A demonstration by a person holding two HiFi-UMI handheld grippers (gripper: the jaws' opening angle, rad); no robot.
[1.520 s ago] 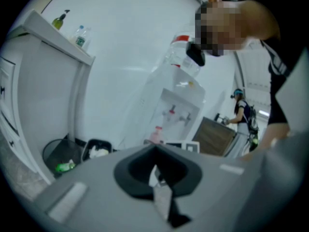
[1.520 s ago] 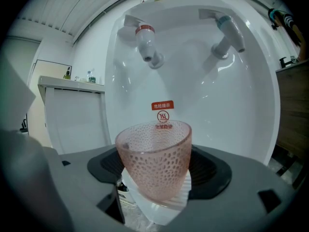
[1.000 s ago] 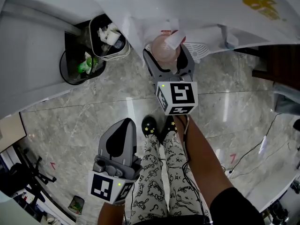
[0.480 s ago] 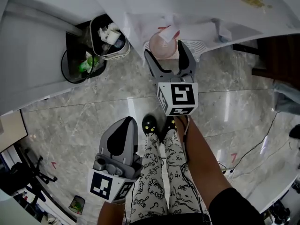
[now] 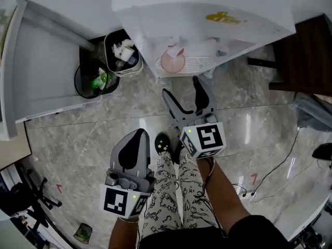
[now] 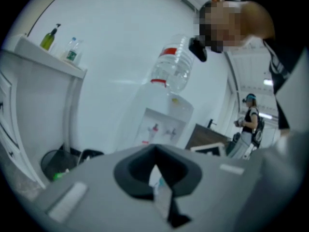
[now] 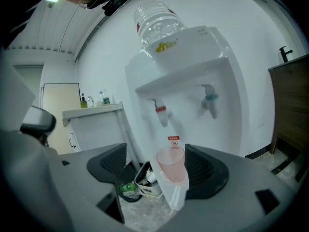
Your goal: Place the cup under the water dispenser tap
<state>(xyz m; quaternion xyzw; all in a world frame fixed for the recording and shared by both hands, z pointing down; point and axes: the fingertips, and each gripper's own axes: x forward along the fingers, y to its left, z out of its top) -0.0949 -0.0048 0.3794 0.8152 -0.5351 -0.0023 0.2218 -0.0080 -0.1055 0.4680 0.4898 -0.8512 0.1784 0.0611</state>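
Note:
The pink translucent cup [image 5: 173,62] stands on the white drip tray [image 5: 199,64] of the water dispenser [image 5: 207,14]. In the right gripper view the cup [image 7: 172,163] sits directly below the red tap [image 7: 161,114], and the blue tap [image 7: 210,103] is to its right. My right gripper [image 5: 181,87] is open, holds nothing, and hangs over the floor a short way back from the cup. From its own camera the right gripper [image 7: 157,178] frames the cup without touching it. My left gripper [image 5: 138,135] is shut and empty, low beside the person's legs.
A black bin [image 5: 93,81] and a lined bin of rubbish [image 5: 123,53] stand left of the dispenser. A white cabinet [image 5: 46,61] is further left, a dark wood cabinet [image 5: 306,56] at the right. Cables [image 5: 275,170] trail on the marble floor. Another person [image 6: 251,124] stands in the distance.
The right gripper's jaws, around the cup a second ago, opened and drew back towards me. The cup stays on the drip tray. The left gripper has hardly moved.

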